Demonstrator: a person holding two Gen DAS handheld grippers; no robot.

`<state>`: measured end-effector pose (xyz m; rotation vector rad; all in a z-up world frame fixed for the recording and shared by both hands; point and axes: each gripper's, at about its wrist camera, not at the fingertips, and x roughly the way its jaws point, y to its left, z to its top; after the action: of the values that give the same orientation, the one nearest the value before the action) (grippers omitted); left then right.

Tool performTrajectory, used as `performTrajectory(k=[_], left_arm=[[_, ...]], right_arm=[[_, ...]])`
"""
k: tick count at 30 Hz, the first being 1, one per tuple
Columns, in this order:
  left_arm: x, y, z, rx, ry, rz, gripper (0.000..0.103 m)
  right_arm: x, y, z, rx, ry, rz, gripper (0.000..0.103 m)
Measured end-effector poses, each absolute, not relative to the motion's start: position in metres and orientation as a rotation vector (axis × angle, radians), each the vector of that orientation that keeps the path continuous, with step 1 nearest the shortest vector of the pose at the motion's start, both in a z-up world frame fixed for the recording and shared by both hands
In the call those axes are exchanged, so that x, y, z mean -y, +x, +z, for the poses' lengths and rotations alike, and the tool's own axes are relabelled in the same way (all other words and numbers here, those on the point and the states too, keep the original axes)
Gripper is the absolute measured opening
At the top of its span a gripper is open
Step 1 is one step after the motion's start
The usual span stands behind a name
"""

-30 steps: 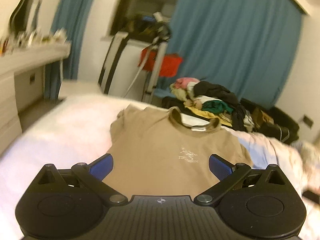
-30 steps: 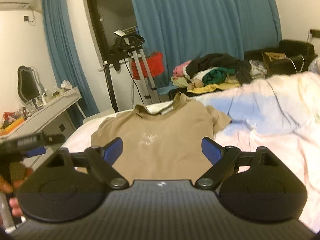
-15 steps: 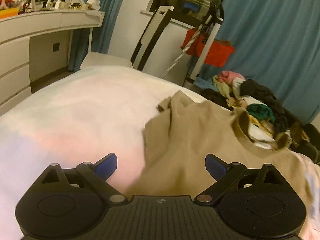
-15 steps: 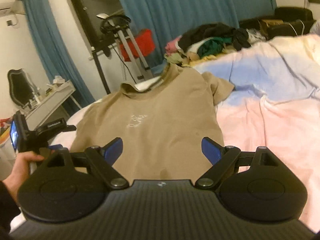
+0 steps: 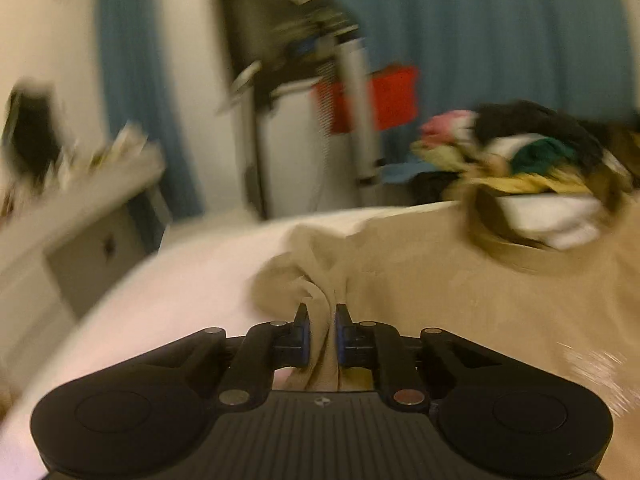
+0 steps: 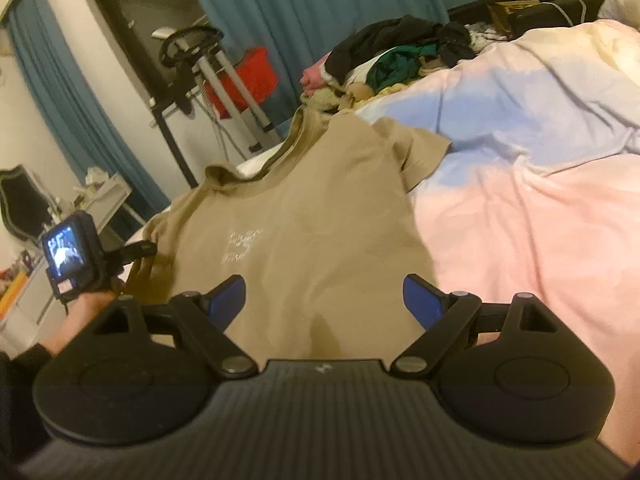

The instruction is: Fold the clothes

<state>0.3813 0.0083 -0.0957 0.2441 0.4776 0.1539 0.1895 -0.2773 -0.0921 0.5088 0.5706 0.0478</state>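
Observation:
A tan T-shirt [image 6: 312, 220] lies face up on the bed, collar towards the far edge. In the left wrist view its left sleeve [image 5: 320, 280] is bunched up between the blue pads. My left gripper [image 5: 320, 316] is closing, and the pads press on that fold of cloth. The right wrist view shows the same left gripper [image 6: 148, 248] at the shirt's left sleeve, held by a hand [image 6: 80, 312]. My right gripper [image 6: 324, 296] stands open above the lower part of the shirt, with nothing between its fingers. The left wrist view is blurred.
The bed cover [image 6: 520, 220], pink and pale blue, stretches to the right of the shirt. A pile of clothes [image 6: 392, 56] lies beyond the bed's far edge. An exercise bike [image 6: 208, 64] and a white dresser [image 5: 80, 232] stand at the left.
My left gripper has dropped to the shirt's left sleeve and its jaws have come together on the cloth. My right gripper has sunk closer to the shirt and has stayed open.

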Motion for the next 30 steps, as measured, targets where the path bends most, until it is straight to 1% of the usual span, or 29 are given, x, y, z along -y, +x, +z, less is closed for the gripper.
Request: performTrajectory(k=[2,4,6,8,9,10,11,12,15,18,22,26,28,30], left_arm=[[0.034,0.366,-0.104,-0.432,0.432,0.068,0.012],[0.067,0.354,-0.12,-0.426,0.58,-0.017,0.012],[0.094,0.345,-0.139,-0.47,0.684,-0.085,0.014],[0.107,0.337,-0.149,-0.489,0.699,-0.11,0.018],[0.107,0.333,-0.147,-0.491,0.674,-0.123,0.022],[0.107,0.329,-0.144,-0.493,0.648,-0.136,0.029],[0.102,0.325,-0.14,-0.5,0.609,-0.154,0.033],[0.098,0.321,-0.135,-0.506,0.569,-0.172,0.04],[0.077,0.309,-0.117,-0.505,0.435,-0.201,0.05],[0.043,0.301,-0.101,-0.472,0.296,-0.174,0.054],[-0.009,0.31,-0.092,-0.428,0.113,-0.035,0.052],[-0.05,0.343,-0.103,-0.503,-0.008,-0.042,0.053],[-0.062,0.361,-0.11,-0.545,-0.046,-0.085,0.058],[-0.065,0.378,-0.112,-0.562,-0.063,-0.115,0.065]], right_arm=[[0.284,0.185,-0.088,-0.558,0.526,0.037,0.087],[0.291,0.18,-0.085,-0.543,0.534,0.028,0.087],[0.297,0.177,-0.084,-0.533,0.541,0.015,0.087],[0.302,0.177,-0.084,-0.534,0.557,0.005,0.087],[0.305,0.177,-0.085,-0.535,0.566,0.001,0.087],[0.307,0.177,-0.085,-0.537,0.577,0.0,0.087],[0.309,0.177,-0.085,-0.54,0.587,0.001,0.087],[0.31,0.178,-0.086,-0.542,0.595,0.002,0.087],[0.309,0.181,-0.089,-0.551,0.604,0.007,0.087],[0.307,0.185,-0.094,-0.573,0.608,0.014,0.087],[0.303,0.19,-0.103,-0.606,0.605,0.016,0.087],[0.3,0.197,-0.111,-0.634,0.59,0.006,0.087],[0.298,0.2,-0.115,-0.644,0.58,0.001,0.087],[0.296,0.205,-0.119,-0.656,0.566,-0.006,0.087]])
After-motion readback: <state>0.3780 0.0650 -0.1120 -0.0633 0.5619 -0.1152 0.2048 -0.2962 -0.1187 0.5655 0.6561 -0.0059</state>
